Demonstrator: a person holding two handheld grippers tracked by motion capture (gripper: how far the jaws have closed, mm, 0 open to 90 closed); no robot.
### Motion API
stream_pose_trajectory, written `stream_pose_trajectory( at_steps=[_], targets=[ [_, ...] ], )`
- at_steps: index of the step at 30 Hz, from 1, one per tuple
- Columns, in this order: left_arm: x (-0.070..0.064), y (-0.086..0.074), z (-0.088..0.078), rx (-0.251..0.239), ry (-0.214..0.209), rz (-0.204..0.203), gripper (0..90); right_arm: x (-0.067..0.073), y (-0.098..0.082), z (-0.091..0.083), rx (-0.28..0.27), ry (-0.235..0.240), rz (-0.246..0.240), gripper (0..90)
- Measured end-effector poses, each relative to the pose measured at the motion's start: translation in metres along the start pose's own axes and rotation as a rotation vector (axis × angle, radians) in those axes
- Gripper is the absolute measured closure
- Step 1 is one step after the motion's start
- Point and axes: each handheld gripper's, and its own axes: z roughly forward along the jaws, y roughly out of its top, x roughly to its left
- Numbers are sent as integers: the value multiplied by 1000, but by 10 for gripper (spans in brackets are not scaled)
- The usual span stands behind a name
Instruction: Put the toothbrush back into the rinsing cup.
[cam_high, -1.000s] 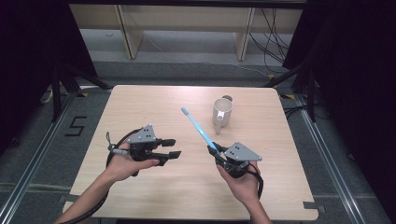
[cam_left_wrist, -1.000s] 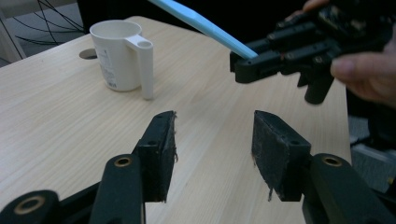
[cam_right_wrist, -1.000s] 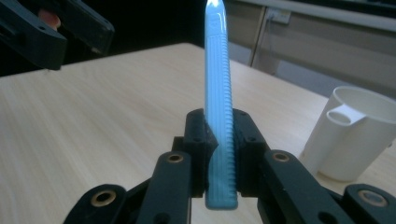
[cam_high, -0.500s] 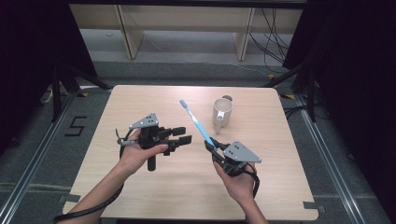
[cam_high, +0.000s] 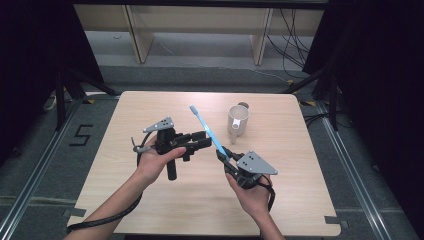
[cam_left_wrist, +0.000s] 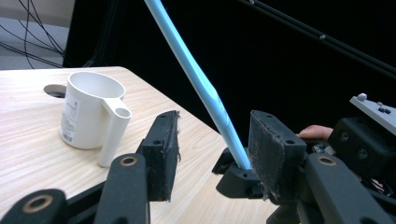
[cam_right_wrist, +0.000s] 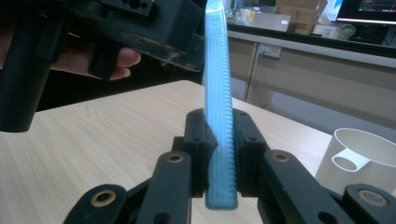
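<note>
Right gripper (cam_high: 223, 158): fingers clamped on the blue toothbrush (cam_high: 206, 129), tilted up-left.
Left gripper (cam_high: 205, 139): fingers apart, empty, beside the toothbrush.

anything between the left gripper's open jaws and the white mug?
Yes: the light blue toothbrush held by the right gripper slants across in the left gripper view. The left gripper is open; the white plastic mug stands beyond it.

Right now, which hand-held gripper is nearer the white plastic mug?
Right. The right hand-held gripper, shut on the light blue toothbrush, sits just in front of the white plastic mug. The left hand-held gripper, open, is farther to the mug's left.
</note>
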Motion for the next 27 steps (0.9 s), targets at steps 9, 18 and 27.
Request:
stream_pose_trajectory(
  at_steps=[9, 18, 27],
  targets=[
    [-2, 1, 6, -20, -23, -27, 577, 3, 1, 1, 5, 16, 25, 791],
    [-2, 1, 9, -32, -25, -38, 641, 5, 2, 1, -13, 0, 10, 791],
    [-2, 0, 10, -56, -28, -49, 723, 4, 3, 3, -22, 7, -32, 790]
  ],
)
